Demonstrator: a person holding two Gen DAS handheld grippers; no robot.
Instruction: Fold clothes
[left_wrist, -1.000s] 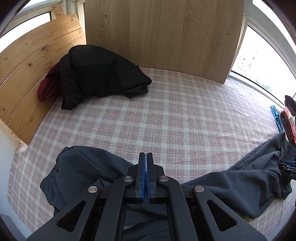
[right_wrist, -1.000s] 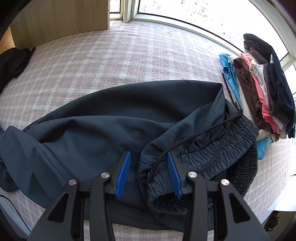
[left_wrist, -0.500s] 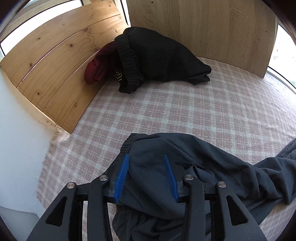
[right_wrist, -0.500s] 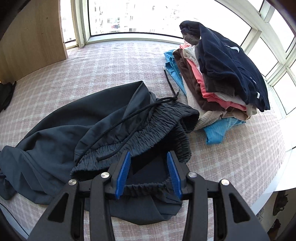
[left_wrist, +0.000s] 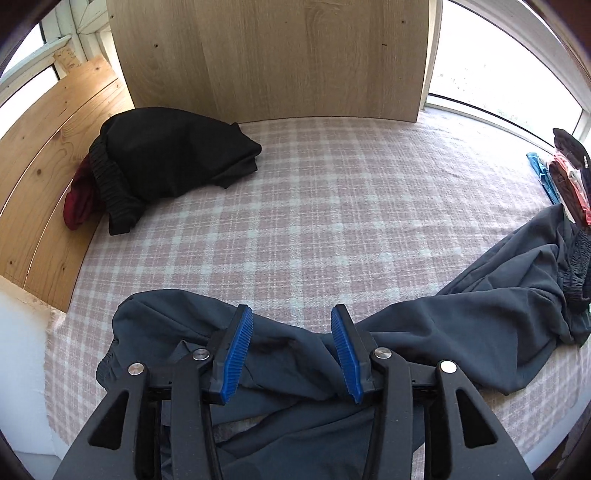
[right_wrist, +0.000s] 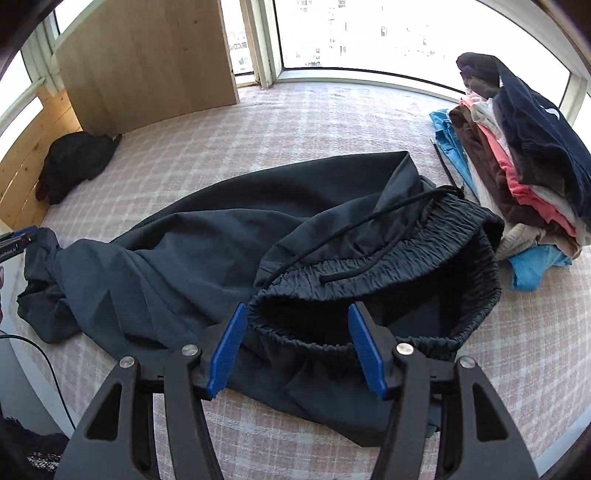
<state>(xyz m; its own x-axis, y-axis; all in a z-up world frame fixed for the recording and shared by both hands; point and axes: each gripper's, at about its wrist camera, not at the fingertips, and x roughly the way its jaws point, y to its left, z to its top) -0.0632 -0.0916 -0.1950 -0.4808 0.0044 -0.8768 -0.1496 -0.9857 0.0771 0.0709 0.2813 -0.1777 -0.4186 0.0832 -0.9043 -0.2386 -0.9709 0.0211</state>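
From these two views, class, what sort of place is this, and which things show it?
Probably a bay-window nook at home: a checked cover under wide windows, a stack of folded clothes, and dark trousers spread out.

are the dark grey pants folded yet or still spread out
Spread out, not folded: the dark grey pants lie lengthwise and rumpled across the checked cloth, waistband gaping open, both grippers open above them.

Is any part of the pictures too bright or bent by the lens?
Left wrist view: the window is washed out white and the wooden board bows at its edges. Right wrist view: the windows glare, yet the dark trousers and clothes pile stay sharp.
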